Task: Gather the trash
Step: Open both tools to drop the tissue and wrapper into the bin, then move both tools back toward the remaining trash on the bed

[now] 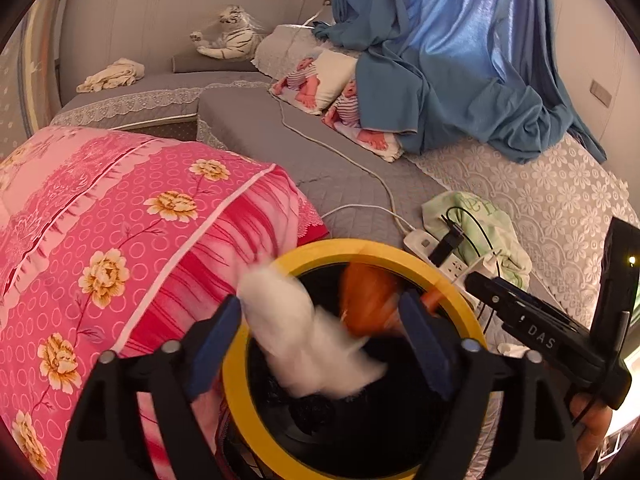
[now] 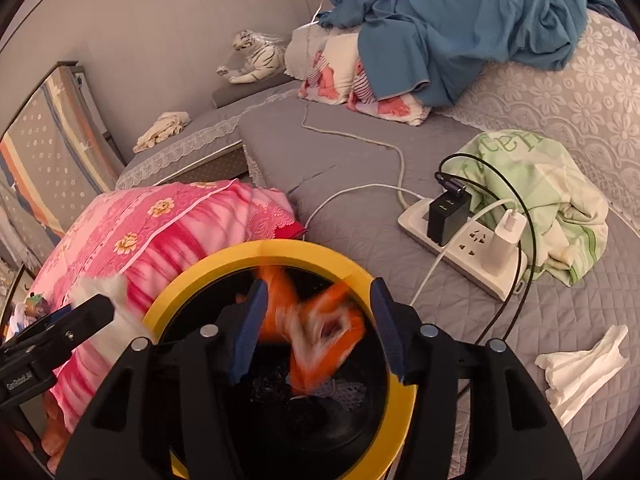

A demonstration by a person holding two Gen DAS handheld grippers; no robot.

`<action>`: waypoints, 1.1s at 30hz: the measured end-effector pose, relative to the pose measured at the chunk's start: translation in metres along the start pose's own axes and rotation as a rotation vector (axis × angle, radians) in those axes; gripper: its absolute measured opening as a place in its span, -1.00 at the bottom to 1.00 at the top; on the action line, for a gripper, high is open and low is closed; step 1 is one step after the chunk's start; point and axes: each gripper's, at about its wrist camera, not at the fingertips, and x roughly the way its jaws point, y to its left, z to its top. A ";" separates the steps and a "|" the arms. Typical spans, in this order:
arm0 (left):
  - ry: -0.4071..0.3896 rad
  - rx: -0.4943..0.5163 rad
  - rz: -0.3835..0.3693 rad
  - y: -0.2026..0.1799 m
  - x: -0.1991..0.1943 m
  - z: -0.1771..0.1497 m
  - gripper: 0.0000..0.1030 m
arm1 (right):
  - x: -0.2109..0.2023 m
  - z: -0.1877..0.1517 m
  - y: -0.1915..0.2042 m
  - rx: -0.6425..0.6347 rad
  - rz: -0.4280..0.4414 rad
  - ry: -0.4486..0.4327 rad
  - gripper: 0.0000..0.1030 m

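A black bin with a yellow rim (image 1: 316,249) (image 2: 280,249) stands on the grey bed, below both grippers. My left gripper (image 1: 320,336) is open over the bin, and a blurred white tissue (image 1: 304,340) is between its fingers, falling into the bin. My right gripper (image 2: 316,332) is open over the bin, and a blurred orange wrapper (image 2: 316,332) drops between its fingers; it also shows in the left wrist view (image 1: 370,300). Another crumpled white tissue (image 2: 580,368) lies on the bed to the right of the bin.
A pink flowered pillow (image 1: 120,240) presses against the bin's left side. A white power strip (image 2: 460,240) with chargers and cables lies right of the bin, beside a green-white cloth (image 2: 552,200). Blue fabric (image 2: 460,20), baby-print pillows and a toy tiger (image 1: 228,36) lie further back.
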 end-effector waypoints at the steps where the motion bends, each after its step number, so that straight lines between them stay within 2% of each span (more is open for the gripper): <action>1: -0.003 -0.006 0.004 0.001 -0.001 0.000 0.66 | -0.001 0.001 -0.001 0.006 0.002 -0.001 0.01; 7: -0.048 -0.051 0.024 0.013 -0.014 0.005 0.72 | -0.010 0.006 -0.009 0.042 -0.004 -0.042 0.07; 15: -0.163 -0.068 0.106 0.033 -0.061 0.015 0.72 | -0.037 0.019 0.001 0.050 0.015 -0.172 0.17; 25: -0.316 -0.112 0.230 0.070 -0.151 0.013 0.77 | -0.057 0.034 0.060 -0.023 0.177 -0.239 0.34; 27: -0.350 -0.113 0.262 0.078 -0.172 0.010 0.84 | -0.060 0.037 0.075 -0.047 0.211 -0.248 0.43; 33: -0.448 -0.124 0.376 0.104 -0.232 0.002 0.84 | -0.077 0.042 0.128 -0.132 0.312 -0.287 0.52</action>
